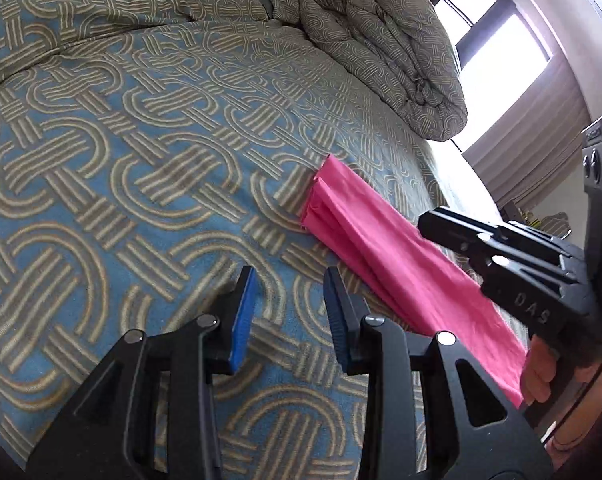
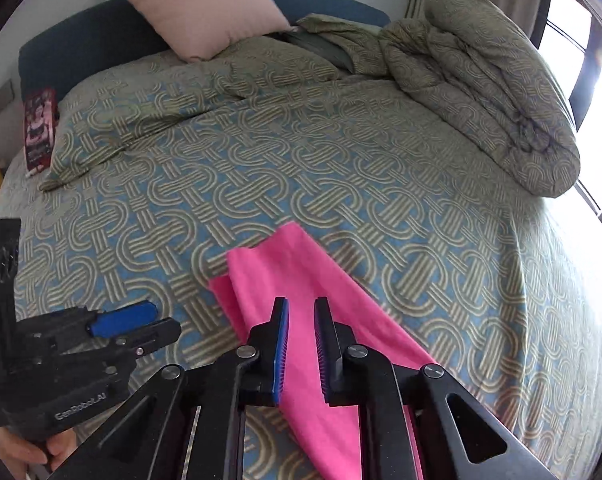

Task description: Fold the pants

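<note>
1. Pink pants [image 2: 301, 304] lie folded into a long narrow strip on the bedspread [image 2: 341, 168], near the foot edge of the bed and running diagonally away from it; the far end of the strip shows layered, stepped edges [image 1: 321, 200].
2. Left gripper [image 1: 289, 316] hovers over bare bedspread just beside the pants, its blue-padded jaws parted with a clear gap and nothing between them; in the right wrist view it [image 2: 141, 322] appears at the left, apart from the pink cloth.
3. Right gripper [image 2: 301, 344] is poised above the pants with its jaws a narrow way apart, pink fabric showing through the gap; whether the pads touch the cloth cannot be told. In the left wrist view its body [image 1: 501, 264] crosses over the strip.
4. Lettering "DAS" [image 1: 533, 308] is embossed on the side of the right gripper's body; the rest of the word is hidden.
5. White print "GenRobot.AI" [image 2: 83, 410] reads along the left gripper's handle block.
6. Bedspread pattern is interlocking tan loops on blue.
7. Rolled duvet [image 2: 493, 80] in the same pattern sits at the far right corner of the bed, well apart from the pants.
8. Pale pink pillow [image 2: 205, 8] leans against the dark blue headboard [image 2: 81, 52].
9. Red printed package [image 2: 40, 128] stands at the far left edge of the bed; its writing is too small to read.
</note>
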Motion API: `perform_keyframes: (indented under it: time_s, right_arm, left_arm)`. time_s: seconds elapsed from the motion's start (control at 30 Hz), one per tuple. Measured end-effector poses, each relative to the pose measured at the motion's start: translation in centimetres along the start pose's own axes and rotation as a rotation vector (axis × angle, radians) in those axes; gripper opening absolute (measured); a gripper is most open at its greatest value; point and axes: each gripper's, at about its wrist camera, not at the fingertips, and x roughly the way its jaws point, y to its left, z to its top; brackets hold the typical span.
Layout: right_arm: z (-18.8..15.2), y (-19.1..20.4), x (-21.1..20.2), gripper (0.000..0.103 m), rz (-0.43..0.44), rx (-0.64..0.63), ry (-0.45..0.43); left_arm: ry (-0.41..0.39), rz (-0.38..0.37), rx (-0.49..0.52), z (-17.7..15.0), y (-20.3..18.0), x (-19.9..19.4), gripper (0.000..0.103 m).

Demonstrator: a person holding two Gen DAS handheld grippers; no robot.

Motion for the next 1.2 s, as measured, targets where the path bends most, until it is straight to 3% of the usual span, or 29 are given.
perform_keyframes:
  time_s: [0.1, 0.17, 0.23, 0.4, 0.43, 0.47, 0.57, 0.67, 0.8, 0.87, 1.03, 1.2]
  right_arm:
    - [0.3, 1.2, 1.2, 0.014, 0.027, -0.046, 0.040]
    - [0.7, 1.9, 2.1, 0.024, 0.038, -0.073, 0.076]
    - [1.0, 2.3, 3.2, 0.027, 0.041, -0.090, 0.098]
    - [0.8, 3.9, 5.3, 0.029, 0.018, -0.126, 0.129]
    - [0.9, 4.0, 5.7, 0.026, -0.002, -0.133, 0.129]
    - [0.9, 3.7, 5.8, 0.005, -0.018, -0.116, 0.126]
    - [1.3, 1.3, 5.1, 0.002, 0.065, 0.032, 0.107]
    - [1.7, -0.7, 4.1, 0.002, 0.141, 0.102, 0.094]
    - [1.9, -2.3, 3.5, 0.002, 0.213, 0.158, 0.110]
    - [2.0, -2.3, 3.3, 0.002, 0.214, 0.158, 0.108]
    - [1.8, -3.3, 3.6, 0.002, 0.269, 0.193, 0.124]
    - [1.6, -3.2, 3.8, 0.005, 0.308, 0.172, 0.137]
  left_arm:
    - [-0.005, -0.041, -0.034, -0.1, 0.8, -0.1, 0.035]
    - [-0.010, -0.061, -0.048, -0.3, 1.1, -0.3, 0.035]
    - [-0.017, -0.068, -0.054, -0.4, 1.3, -0.4, 0.035]
    - [-0.026, -0.079, -0.050, -0.6, 1.2, -0.7, 0.035]
    - [-0.026, -0.083, -0.053, -0.5, 1.1, -0.7, 0.035]
    - [-0.026, -0.093, -0.053, -0.3, 1.0, -0.7, 0.035]
    - [-0.041, -0.097, 0.000, 0.7, 0.1, -0.7, 0.035]
    - [-0.077, -0.037, 0.149, 2.2, -2.4, -0.7, 0.032]
    - [-0.032, -0.049, 0.331, 3.8, -5.8, 0.7, 0.030]
    - [-0.012, -0.065, 0.386, 4.3, -6.5, 1.4, 0.018]
    - [0.120, -0.202, 0.387, 6.0, -5.2, 3.7, 0.017]
    - [0.183, -0.263, 0.341, 7.4, -3.3, 5.2, 0.020]
